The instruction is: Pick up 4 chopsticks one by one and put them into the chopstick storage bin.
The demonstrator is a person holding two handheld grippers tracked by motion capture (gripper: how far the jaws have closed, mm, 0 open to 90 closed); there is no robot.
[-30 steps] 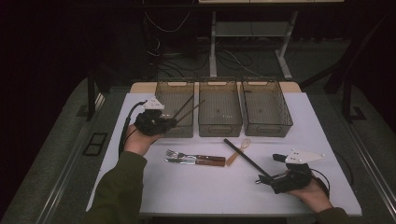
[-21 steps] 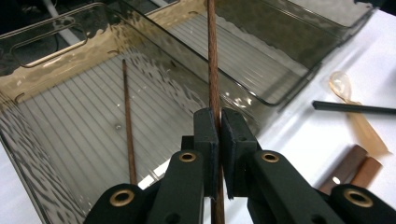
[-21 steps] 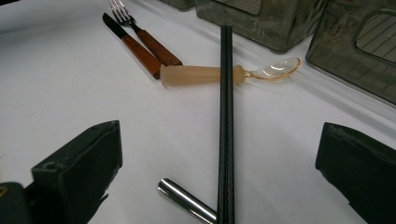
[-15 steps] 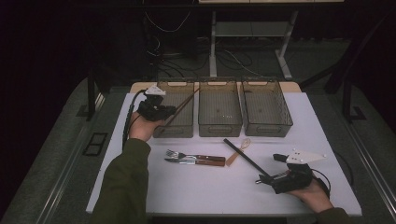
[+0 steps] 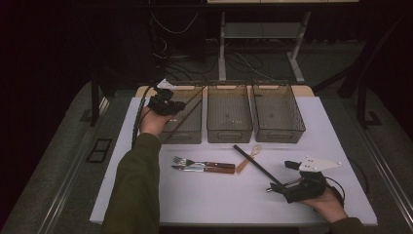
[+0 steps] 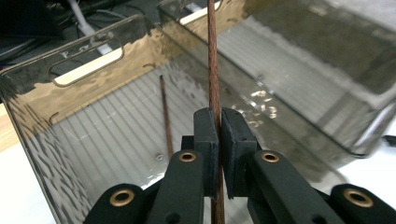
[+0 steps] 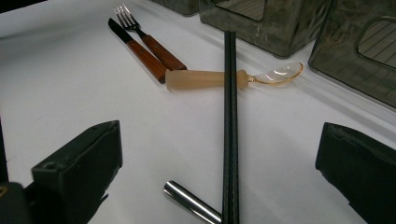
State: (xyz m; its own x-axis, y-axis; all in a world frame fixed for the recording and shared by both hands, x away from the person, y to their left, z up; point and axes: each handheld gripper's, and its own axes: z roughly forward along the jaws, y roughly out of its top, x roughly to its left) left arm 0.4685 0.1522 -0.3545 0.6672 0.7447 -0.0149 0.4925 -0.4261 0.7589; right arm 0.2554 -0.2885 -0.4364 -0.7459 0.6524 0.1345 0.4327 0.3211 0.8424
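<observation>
While the left gripper (image 6: 219,135) clamps a brown chopstick (image 6: 214,60) over the left bin (image 6: 93,135), where another chopstick (image 6: 166,116) lies, the right gripper (image 7: 219,172) rests open.

A brown chopstick (image 6: 214,60), a ribbed smoky-grey bin (image 6: 112,121), a black chopstick (image 7: 229,116), white table (image 7: 65,74).

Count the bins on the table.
3. All along the far edge, side by side: the left bin, where the left gripper holds a brown chopstick; the middle bin; the right bin.
</observation>
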